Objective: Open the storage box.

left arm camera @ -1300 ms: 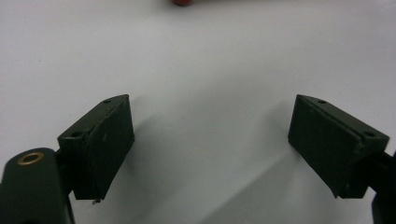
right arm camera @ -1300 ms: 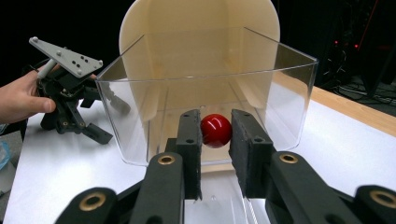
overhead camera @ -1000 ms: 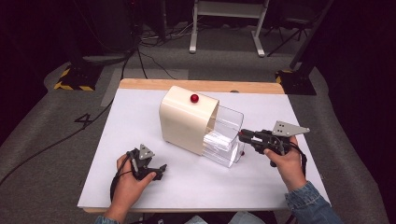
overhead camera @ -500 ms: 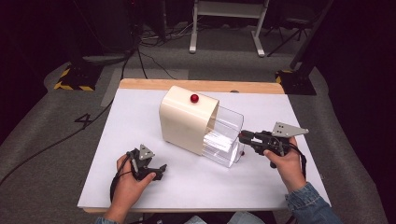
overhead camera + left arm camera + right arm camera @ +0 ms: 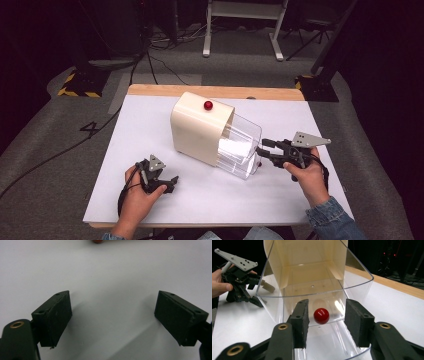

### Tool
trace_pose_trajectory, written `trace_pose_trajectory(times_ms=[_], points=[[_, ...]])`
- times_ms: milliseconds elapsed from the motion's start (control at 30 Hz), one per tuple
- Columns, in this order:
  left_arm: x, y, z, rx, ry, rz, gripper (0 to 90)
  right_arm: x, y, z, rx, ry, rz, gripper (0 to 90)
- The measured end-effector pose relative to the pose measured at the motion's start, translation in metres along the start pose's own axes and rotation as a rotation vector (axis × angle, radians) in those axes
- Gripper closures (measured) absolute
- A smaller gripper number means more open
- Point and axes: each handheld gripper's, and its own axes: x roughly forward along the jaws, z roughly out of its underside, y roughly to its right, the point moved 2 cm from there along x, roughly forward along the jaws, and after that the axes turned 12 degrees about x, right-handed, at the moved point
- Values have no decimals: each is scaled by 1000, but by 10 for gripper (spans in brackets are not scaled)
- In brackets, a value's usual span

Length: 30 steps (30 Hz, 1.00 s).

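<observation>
- Left gripper (image 5: 171, 181): lying low on the white counter (image 5: 150, 130) near its front left edge, held in the person's left hand (image 5: 136, 192); in the left gripper view its jaws are standing wide apart over bare counter surface, gripping nothing.
- Cream housing (image 5: 197, 127): sitting near the middle of the counter, carrying a red knob (image 5: 208, 105) on its top face.
- Clear drawer (image 5: 242, 147): sticking out of the housing's open side toward the right gripper, with something white showing inside it.
- Red ball (image 5: 321, 315): showing in the right gripper view on or just behind the clear drawer's near wall, between the two jaws as seen; whether they are touching it cannot be told.
- Right gripper (image 5: 262, 148): being held level in the right hand (image 5: 306, 175), pointing at the drawer's outer end, jaws apart.
</observation>
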Motion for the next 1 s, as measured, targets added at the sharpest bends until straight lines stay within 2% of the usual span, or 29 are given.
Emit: trace_pose_trajectory(times_ms=[333,500,633,733,767,800,833,867,1000], points=[[0,0,0,-1,1,1,144,-14,4,3,10,9,17,494],[0,0,0,-1,-1,4,145,-28,8,6,-3,-10,79,424],[-1,0,0,-5,4,0,150,-46,13,12,24,-21,127,390],[-4,0,0,-7,31,-17,182,-58,17,17,38,-26,153,378],[-6,-1,1,-13,45,-12,175,-62,19,19,41,-25,163,372],[-7,-1,2,-19,37,-10,173,-68,21,21,47,-24,174,369],[-9,-1,5,-32,-12,9,180,-71,23,23,51,-26,180,367],[-10,-1,7,-5,0,8,183,-76,25,25,57,-26,188,364],[-15,-2,12,2,-5,4,187,-92,32,33,71,-35,218,355]])
